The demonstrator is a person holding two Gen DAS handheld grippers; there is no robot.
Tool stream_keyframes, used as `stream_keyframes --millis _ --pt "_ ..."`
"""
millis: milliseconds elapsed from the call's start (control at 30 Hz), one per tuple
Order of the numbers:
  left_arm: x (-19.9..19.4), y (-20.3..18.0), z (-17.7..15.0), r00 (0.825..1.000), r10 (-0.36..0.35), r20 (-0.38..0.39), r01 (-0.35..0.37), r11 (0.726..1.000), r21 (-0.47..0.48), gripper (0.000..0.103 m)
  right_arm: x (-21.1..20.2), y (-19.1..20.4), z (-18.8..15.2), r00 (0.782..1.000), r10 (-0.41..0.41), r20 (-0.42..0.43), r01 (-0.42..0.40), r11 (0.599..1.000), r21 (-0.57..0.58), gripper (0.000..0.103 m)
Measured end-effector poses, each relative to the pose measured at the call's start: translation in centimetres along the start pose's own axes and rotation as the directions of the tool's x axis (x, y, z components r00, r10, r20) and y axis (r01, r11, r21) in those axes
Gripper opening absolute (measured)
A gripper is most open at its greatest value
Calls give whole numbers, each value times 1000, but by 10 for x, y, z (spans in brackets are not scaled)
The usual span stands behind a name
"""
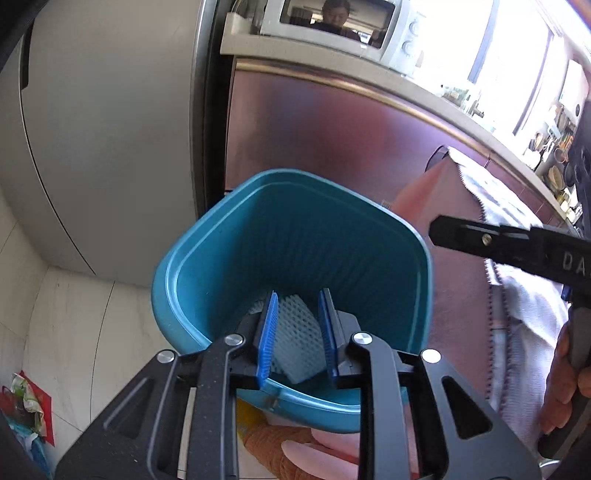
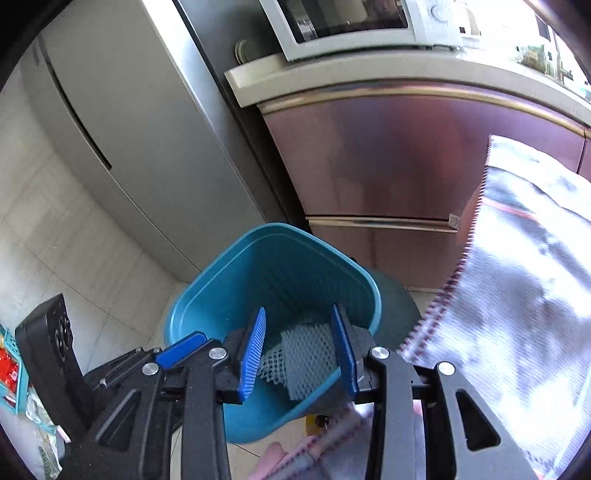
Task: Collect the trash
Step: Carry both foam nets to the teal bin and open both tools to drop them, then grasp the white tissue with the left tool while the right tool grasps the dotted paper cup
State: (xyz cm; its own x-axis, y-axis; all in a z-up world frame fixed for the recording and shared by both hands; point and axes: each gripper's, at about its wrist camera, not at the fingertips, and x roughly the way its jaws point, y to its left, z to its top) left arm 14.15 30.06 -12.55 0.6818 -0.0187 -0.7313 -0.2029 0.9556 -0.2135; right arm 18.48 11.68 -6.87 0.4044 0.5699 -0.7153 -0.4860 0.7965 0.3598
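A teal plastic trash bin stands on the floor below both grippers; it also shows in the right wrist view. A white foam fruit net lies at its bottom, also seen in the right wrist view. My left gripper is open above the bin mouth, the net seen between its blue pads. My right gripper is open and empty above the bin. The right gripper's body reaches in from the right in the left wrist view.
A grey fridge stands at the left, a maroon cabinet with a microwave behind the bin. A checked towel hangs at the right. Wrappers lie on the floor at the left. A black device stands left.
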Motion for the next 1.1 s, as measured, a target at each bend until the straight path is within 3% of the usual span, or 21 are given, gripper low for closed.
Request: stream_keyframes --millis 233,433,567,700,967,1033,1100 --pt "-35 -47 -5 992 -87 90 79 992 99 43 -68 -12 -25 995 62 75 -59 997 -43 39" --pt "-62 -104 -8 965 -239 105 217 958 189 45 -141 -47 -50 984 21 175 -17 1000 -22 40" --pt "-71 -149 -16 942 -327 77 297 917 267 47 -192 -76 -77 964 -78 254 72 997 30 49" --pt "-74 -200 -27 913 -407 21 378 864 332 48 -243 -116 -118 933 -170 316 128 981 149 50" --pt "-80 -276 -70 846 -520 -116 518 752 407 52 -319 -191 -204 862 -378 338 228 884 408 50" --pt "-77 -290 -79 840 -523 -146 531 733 425 52 -329 -204 -217 850 -406 337 233 862 450 50" --pt "-71 -304 -84 844 -510 -169 526 724 446 52 -333 -211 -230 847 -417 331 232 849 475 50"
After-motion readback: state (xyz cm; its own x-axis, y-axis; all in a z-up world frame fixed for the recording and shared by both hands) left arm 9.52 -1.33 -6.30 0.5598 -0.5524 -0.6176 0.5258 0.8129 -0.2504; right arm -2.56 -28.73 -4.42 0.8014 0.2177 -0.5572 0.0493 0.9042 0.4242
